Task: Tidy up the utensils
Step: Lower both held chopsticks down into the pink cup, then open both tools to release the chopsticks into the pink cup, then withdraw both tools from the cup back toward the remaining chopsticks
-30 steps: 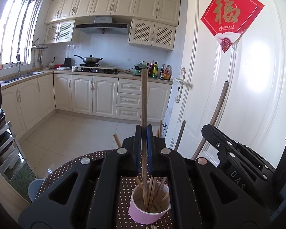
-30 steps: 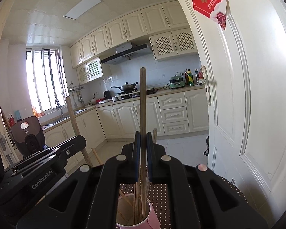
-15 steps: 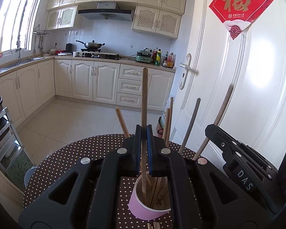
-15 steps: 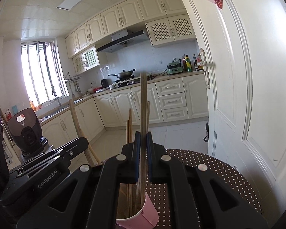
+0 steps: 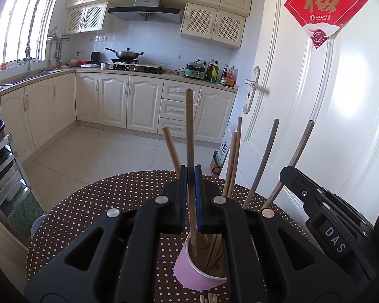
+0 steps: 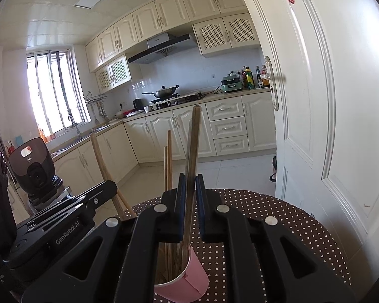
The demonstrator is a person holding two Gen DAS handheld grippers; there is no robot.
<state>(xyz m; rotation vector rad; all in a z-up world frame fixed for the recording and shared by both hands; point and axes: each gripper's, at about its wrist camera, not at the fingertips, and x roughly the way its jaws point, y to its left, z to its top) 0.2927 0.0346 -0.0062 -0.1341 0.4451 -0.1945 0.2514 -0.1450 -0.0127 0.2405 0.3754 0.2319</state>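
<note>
A pink paper cup with several wooden chopsticks in it stands on a round, brown dotted table. My left gripper is shut on an upright dark chopstick whose lower end is inside the cup. In the right wrist view, my right gripper hovers over the same cup. Its jaws are opening. A dark chopstick stands loose between them, leaning right, with its foot in the cup.
A few loose chopsticks lie on the cloth in front of the cup. A white door is close behind the table on the right. A dark appliance stands at the left. Kitchen cabinets line the far wall.
My left gripper has sunk, lowering its chopstick into the cup. The right gripper's jaws have parted slightly, and its chopstick has tipped from upright to leaning.
</note>
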